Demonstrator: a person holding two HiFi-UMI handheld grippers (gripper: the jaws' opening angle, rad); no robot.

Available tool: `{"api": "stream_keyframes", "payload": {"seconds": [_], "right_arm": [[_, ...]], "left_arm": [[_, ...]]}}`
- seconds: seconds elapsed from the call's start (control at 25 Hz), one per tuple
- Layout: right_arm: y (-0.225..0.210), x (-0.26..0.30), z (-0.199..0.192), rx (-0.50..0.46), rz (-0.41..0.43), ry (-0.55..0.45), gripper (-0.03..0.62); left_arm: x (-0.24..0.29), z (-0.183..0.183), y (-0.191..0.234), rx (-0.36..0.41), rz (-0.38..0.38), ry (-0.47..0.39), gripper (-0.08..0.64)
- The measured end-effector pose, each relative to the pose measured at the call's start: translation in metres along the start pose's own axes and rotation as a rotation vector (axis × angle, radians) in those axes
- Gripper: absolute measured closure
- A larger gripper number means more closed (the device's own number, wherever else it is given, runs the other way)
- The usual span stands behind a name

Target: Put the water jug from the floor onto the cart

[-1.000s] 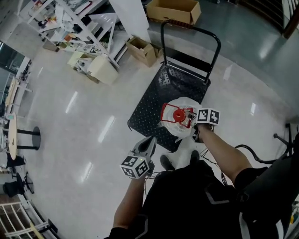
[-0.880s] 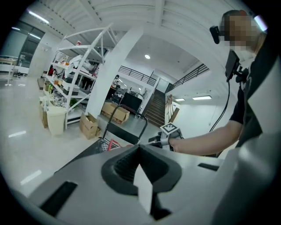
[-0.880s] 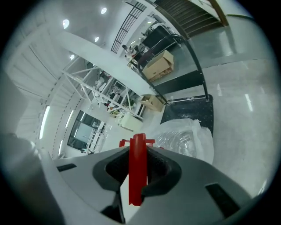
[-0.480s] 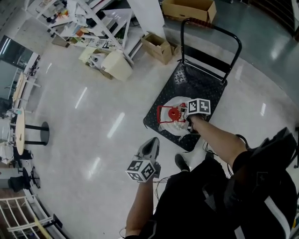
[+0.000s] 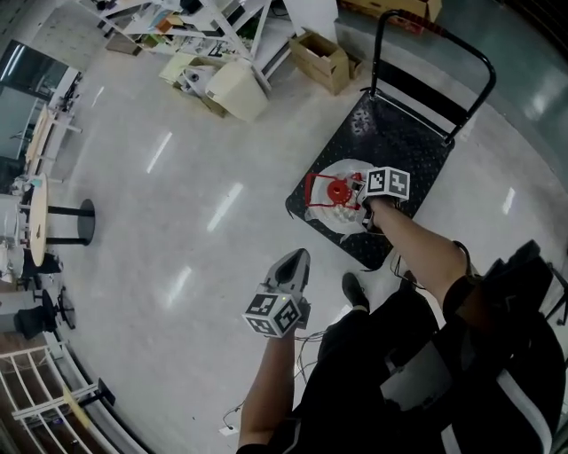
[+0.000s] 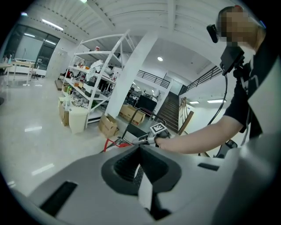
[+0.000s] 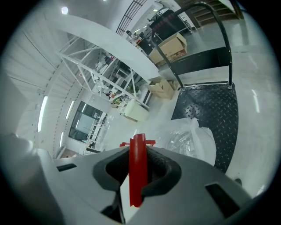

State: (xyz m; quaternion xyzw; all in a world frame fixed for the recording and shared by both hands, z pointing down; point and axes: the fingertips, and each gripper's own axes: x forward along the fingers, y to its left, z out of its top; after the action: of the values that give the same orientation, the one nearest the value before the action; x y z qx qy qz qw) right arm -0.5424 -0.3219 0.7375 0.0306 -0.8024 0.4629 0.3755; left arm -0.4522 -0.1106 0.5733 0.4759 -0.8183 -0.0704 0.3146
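The water jug (image 5: pixel 335 202), wrapped in a clear plastic bag (image 7: pixel 193 137), has a red cap and a red handle (image 7: pixel 137 169). It hangs over the near left corner of the black cart deck (image 5: pixel 404 142); whether it rests on the deck I cannot tell. My right gripper (image 5: pixel 357 197) is shut on the red handle, which stands upright between the jaws of the right gripper (image 7: pixel 138 148). My left gripper (image 5: pixel 298 257) is shut and empty, held over the bare floor left of the cart. The left gripper (image 6: pixel 139 147) points toward the jug and the right arm.
The cart's black push handle (image 5: pixel 435 40) rises at its far end. Cardboard boxes (image 5: pixel 324 58) and a white bin (image 5: pixel 235 89) sit by a white shelving rack (image 5: pixel 177 18) beyond. A round table base (image 5: pixel 78 222) stands far left. Cables (image 5: pixel 266 403) trail by my feet.
The right gripper has carried the jug across toward the cart's near left corner and a little lower. The left gripper has moved along beside it, still shut and empty.
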Motion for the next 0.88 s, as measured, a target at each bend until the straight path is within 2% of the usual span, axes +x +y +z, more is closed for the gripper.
{"api": "stream_keyframes", "payload": {"seconds": [0.2, 0.4, 0.76, 0.88], "right_arm": [[-0.006, 0.009, 0.01, 0.02, 0.041, -0.048, 0.528], [-0.031, -0.005, 0.01, 0.0, -0.002, -0.042, 0.528], [-0.091, -0.035, 0.018, 0.099, -0.097, -0.098, 0.526], [-0.107, -0.041, 0.01, 0.12, -0.094, -0.092, 0.526]], "left_arm": [[-0.002, -0.002, 0.005, -0.001, -0.013, 0.012, 0.561], [-0.001, -0.009, 0.007, -0.011, -0.018, 0.013, 0.561], [0.011, -0.007, -0.01, 0.006, -0.038, 0.027, 0.56], [0.013, -0.009, -0.023, 0.019, -0.046, 0.041, 0.561]]}}
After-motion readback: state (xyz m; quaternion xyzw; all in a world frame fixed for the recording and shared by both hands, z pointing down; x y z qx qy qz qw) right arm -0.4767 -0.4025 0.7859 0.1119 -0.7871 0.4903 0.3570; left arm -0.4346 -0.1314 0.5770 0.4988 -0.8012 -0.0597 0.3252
